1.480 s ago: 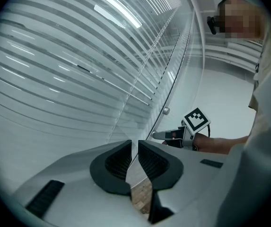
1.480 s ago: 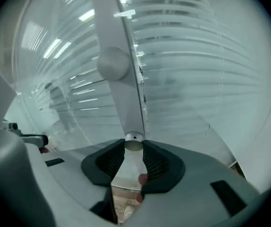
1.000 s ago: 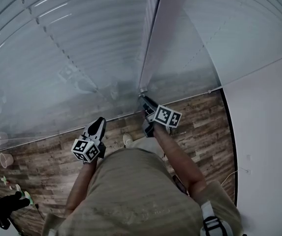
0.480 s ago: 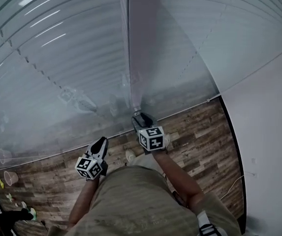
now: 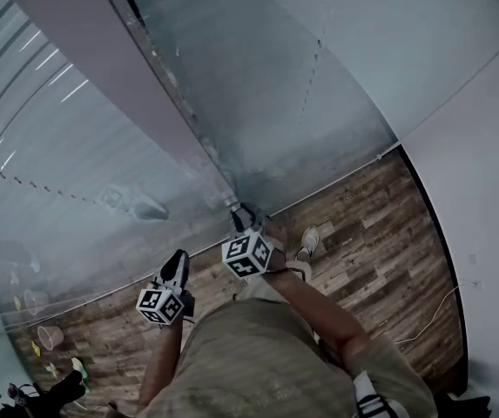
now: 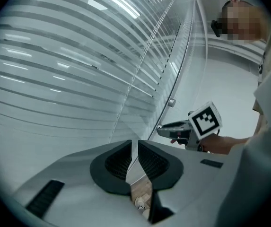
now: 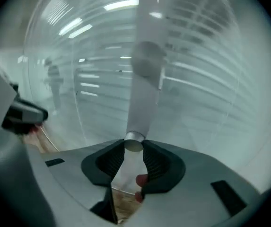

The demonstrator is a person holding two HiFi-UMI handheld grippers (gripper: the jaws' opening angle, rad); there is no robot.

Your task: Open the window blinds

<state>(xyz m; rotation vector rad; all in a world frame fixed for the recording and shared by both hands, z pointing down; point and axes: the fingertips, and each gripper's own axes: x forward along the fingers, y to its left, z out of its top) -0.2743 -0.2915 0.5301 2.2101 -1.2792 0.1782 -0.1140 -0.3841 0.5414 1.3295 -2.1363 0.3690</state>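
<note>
L tongs [image 6: 135, 144] near-closed, nothing in them, facing the blinds [image 6: 74, 70]; R tongs [image 7: 133, 144], just been closing, clamped on tilt wand [image 7: 142, 103] hanging by the slats; only head view shows wood floor [image 5: 380, 225] & shoe [image 5: 308, 238].

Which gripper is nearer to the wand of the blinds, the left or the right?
Right. The right gripper is closed on the lower end of the wand. The left gripper is off to the left, apart from the wand and empty.
</note>
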